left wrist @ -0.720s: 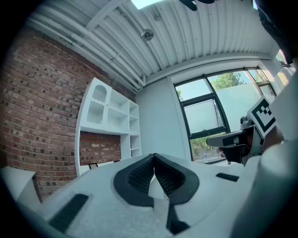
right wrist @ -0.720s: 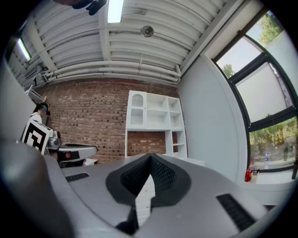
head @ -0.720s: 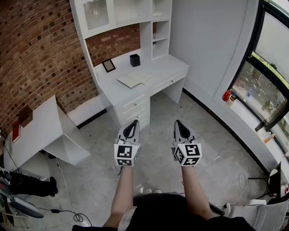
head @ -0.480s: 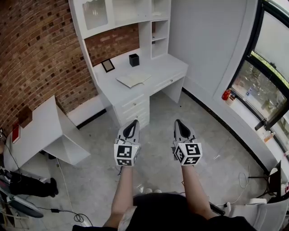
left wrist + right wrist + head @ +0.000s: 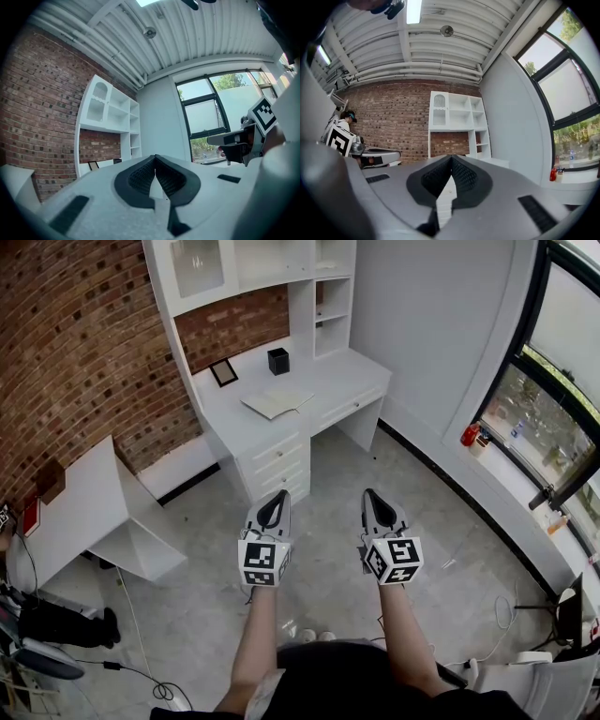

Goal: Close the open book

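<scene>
Both pairs of jaws are pressed together with nothing between them. The left gripper (image 5: 155, 158) shows its dark ribbed pads meeting at the tip, and the right gripper (image 5: 451, 158) looks the same.

In the head view the two grippers sit side by side in the lower middle of the frame. They are held out level on bare forearms and aimed up-frame at the white desk (image 5: 349, 379). The open book (image 5: 277, 403) lies flat on the desktop in the upper middle, its pages spread. A black pen cup (image 5: 278, 363) and a small picture frame (image 5: 224, 374) stand behind it, towards the brick wall (image 5: 75, 343). A stretch of grey floor (image 5: 319, 474) lies between the grippers and the desk, so the book is well apart from both of them.

This looks like the walk-up: the task has not been touched, and the arms seem simply carried ahead at rest (shut jaws have nothing to snag). Shut tips may also suit the job, since a narrow point could slip under one cover and tip it over. Which side of the book is easier to lift is too small to tell from here.
</scene>
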`<action>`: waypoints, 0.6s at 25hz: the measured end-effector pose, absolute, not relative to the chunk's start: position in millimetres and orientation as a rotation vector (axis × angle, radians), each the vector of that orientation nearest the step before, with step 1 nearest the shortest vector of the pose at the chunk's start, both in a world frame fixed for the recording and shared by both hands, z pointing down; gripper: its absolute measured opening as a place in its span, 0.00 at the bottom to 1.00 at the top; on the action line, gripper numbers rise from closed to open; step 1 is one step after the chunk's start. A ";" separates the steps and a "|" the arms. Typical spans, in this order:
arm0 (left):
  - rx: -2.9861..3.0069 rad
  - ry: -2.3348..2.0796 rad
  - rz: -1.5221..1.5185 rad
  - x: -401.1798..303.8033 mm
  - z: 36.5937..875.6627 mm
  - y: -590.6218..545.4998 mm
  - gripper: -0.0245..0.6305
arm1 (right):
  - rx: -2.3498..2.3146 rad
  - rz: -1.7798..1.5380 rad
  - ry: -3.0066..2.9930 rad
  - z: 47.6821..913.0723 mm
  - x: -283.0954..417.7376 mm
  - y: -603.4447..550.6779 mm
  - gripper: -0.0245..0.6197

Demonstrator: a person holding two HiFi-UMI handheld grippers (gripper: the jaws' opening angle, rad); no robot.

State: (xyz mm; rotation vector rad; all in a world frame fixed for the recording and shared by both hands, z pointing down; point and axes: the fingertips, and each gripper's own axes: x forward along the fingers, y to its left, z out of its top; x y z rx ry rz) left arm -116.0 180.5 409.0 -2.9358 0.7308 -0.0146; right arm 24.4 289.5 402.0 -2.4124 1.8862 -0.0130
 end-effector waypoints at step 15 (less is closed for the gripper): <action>-2.974 0.759 -0.046 -129.2 430.2 156.3 0.05 | -2.303 -0.006 1.996 399.6 2.3 261.0 0.10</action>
